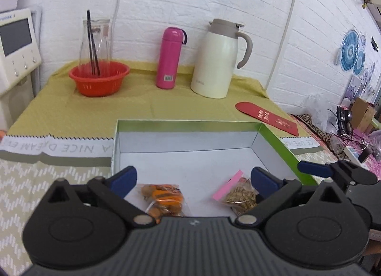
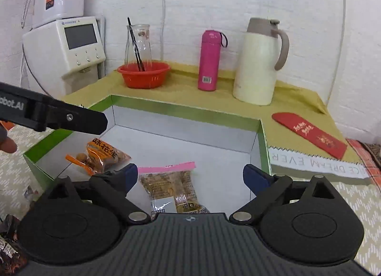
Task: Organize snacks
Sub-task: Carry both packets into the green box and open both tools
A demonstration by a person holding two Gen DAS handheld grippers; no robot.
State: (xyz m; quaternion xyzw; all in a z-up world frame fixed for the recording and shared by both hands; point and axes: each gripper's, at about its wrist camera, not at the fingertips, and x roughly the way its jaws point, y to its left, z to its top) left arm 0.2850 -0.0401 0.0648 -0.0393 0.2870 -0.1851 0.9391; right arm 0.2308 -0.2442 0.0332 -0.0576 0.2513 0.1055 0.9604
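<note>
A green box with a white inside (image 1: pixel 190 125) (image 2: pixel 185 111) stands on the table in front of both grippers. Two snack packets lie on its floor. One is an orange peanut packet (image 1: pixel 164 201) (image 2: pixel 104 154), the other a clear packet with a pink top strip (image 1: pixel 240 195) (image 2: pixel 166 185). My left gripper (image 1: pixel 194 180) hangs open over the near part of the box, and the orange packet lies below it, untouched. My right gripper (image 2: pixel 193 178) is open too, with the pink-topped packet lying loose under its spread fingers.
At the back stand a red colander (image 1: pixel 98 78) with a glass bottle, a pink flask (image 1: pixel 169 58) and a cream thermos jug (image 1: pixel 218 59). A red envelope (image 2: pixel 309 134) lies to the right. Dark snack packets (image 2: pixel 9 247) lie left of the box, and a water dispenser (image 2: pixel 69 45) stands beyond.
</note>
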